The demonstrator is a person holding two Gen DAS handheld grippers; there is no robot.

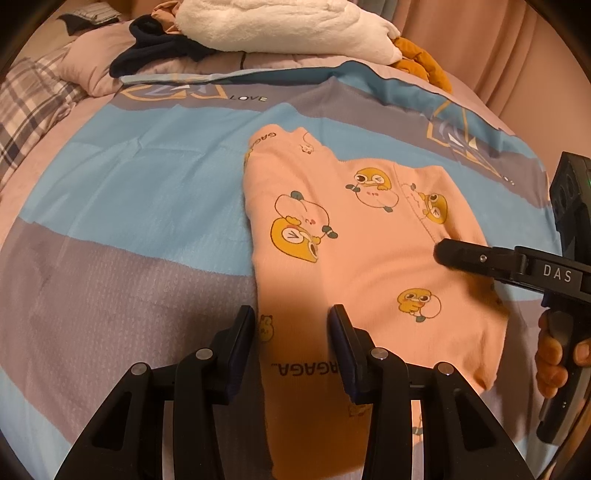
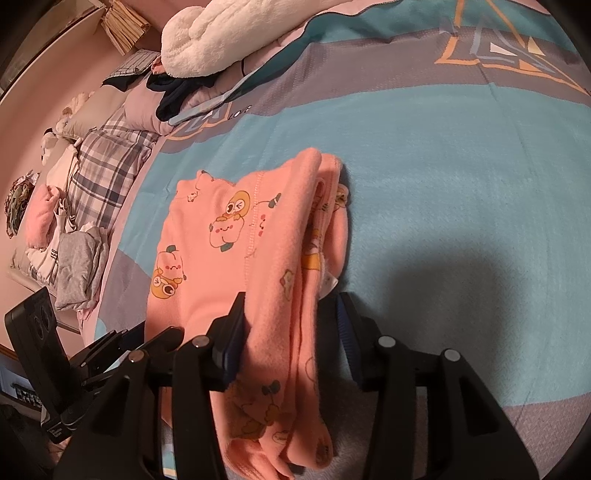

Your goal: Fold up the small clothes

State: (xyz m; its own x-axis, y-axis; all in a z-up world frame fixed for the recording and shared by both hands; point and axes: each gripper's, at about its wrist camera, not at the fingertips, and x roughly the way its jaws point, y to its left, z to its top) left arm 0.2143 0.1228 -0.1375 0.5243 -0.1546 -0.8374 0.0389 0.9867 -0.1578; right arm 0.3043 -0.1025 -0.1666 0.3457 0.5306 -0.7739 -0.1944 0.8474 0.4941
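Peach-pink fleece child's garment with yellow cartoon duck prints (image 1: 354,240) lies on the bed, on a blue and grey-purple striped bedsheet (image 1: 147,192), roughly in the middle of it. Judging by the layers, it is already folded over at least once — the right wrist view shows a stacked doubled edge on its right side, several plies thick.

Left tongs (image 1: 291,343) hover over the near-left edge of the garment, fingers apart; the edge runs between them in that view but the pads do not visibly press on it — released, as far as I can tell. Right tongs (image 2: 291,325) straddle the thick folded edge; the left pad touches the fleece, the right pad stands clear with a dark gap beside the cloth, so not clenched. A hand (image 1: 554,354) grips the right tool's handle at the frame edge.

Progress, my read: partway through this item. Lengthwise fold looks done, garment is smoothed and fairly flat. Likely left — a crosswise fold to make it compact, then moving it aside. A folded grey garment (image 2: 75,266) on a pile at the bed's far left suggests earlier pieces finished. White fluffy blanket (image 1: 280,26) and dark navy clothing (image 1: 155,48) sit at the head of the bed, well apart, unfolded.
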